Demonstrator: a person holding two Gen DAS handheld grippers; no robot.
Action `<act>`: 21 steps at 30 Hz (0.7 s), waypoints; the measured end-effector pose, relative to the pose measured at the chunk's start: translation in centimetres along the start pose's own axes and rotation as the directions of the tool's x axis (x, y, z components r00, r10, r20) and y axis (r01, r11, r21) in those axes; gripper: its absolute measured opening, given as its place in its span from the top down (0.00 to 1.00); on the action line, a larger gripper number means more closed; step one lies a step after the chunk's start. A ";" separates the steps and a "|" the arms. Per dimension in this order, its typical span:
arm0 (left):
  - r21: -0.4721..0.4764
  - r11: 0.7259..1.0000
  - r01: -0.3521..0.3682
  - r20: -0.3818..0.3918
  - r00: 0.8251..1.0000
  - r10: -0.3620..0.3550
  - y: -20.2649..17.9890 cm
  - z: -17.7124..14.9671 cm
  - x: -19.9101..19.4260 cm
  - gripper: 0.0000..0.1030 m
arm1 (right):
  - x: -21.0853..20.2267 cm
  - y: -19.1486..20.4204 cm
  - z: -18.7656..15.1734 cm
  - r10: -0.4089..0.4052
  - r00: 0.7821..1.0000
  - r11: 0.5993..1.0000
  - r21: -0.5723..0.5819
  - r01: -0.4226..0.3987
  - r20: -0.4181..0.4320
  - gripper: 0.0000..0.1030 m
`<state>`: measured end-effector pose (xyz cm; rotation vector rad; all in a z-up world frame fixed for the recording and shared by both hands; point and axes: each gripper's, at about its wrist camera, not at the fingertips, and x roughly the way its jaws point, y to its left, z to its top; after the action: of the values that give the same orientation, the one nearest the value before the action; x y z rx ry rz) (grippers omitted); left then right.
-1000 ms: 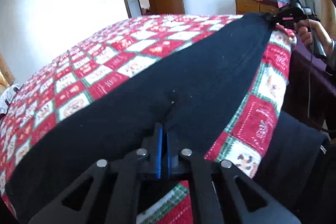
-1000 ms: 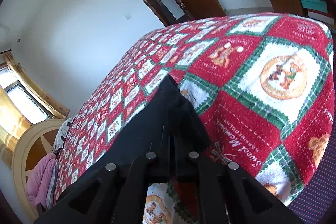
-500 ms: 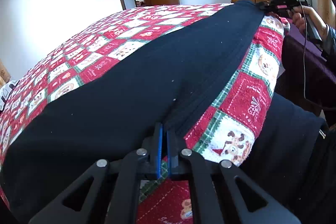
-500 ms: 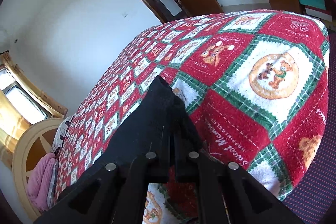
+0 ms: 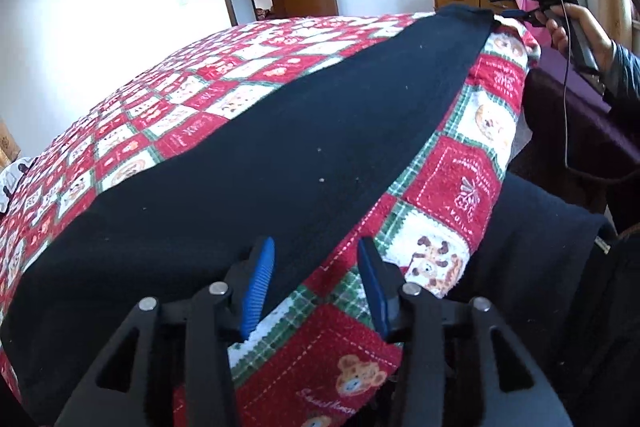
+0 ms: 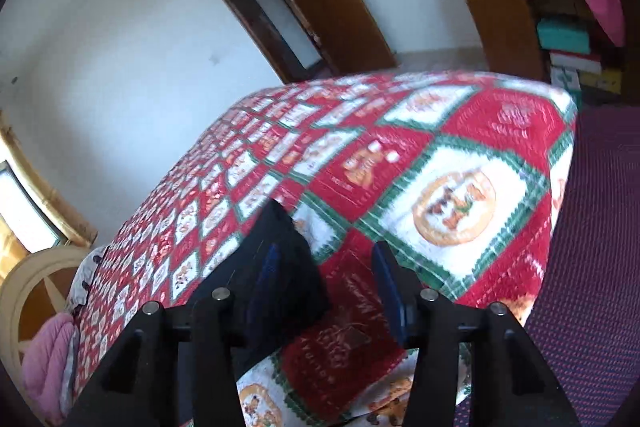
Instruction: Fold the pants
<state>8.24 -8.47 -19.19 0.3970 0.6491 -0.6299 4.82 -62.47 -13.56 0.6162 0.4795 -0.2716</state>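
Pants point(image 5: 280, 155), black, lay flat on the bed's red, white and green patchwork quilt point(image 5: 460, 187), stretched as one long band running away from the left tongs point(image 5: 316, 283) toward the right tongs point(image 5: 510, 5) at the far end. The left tongs' jaws were opening, spread apart, with the near edge of the cloth lying loose between them, under the left blue pad and no longer pinched. In the right wrist view the right tongs point(image 6: 328, 283) were likewise opening; the narrow end of the pants point(image 6: 280, 251) sat beside the left pad, apparently not gripped. The long axis thus ran from one hand to the other, each hand nearest its own end. A lengthwise fold, judging by this layout, would bring one end over toward the other.
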 end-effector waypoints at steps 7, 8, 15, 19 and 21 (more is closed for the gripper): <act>-0.026 0.996 -0.083 0.007 0.996 0.084 2.7 -1.0 -2.5 0.39 | -1.4 4.1 -0.7 0.047 0.998 0.991 -0.125 -0.043 0.031 0.51; -0.034 0.993 -0.112 -0.014 0.994 0.111 3.7 -1.6 -2.7 0.39 | -1.0 5.1 -1.5 0.068 0.998 0.988 -0.142 -0.067 0.006 0.51; -0.122 0.950 -0.288 -0.119 0.954 0.274 10.0 -6.3 -5.3 0.39 | 2.3 16.4 -10.2 0.199 0.938 0.860 -0.409 -0.306 -0.285 0.51; -0.253 0.923 -0.289 -0.103 0.957 0.271 12.0 -8.5 -6.4 0.39 | 1.9 23.7 -15.4 0.272 0.876 0.716 -0.524 -0.460 -0.398 0.51; -0.270 0.929 -0.251 -0.108 0.967 0.230 11.9 -8.9 -5.7 0.39 | 2.2 26.7 -17.5 0.292 0.843 0.661 -0.542 -0.519 -0.452 0.51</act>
<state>8.58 7.41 -20.24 0.2286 0.7375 -0.2824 10.78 -31.03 -14.15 0.0567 0.6956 0.4503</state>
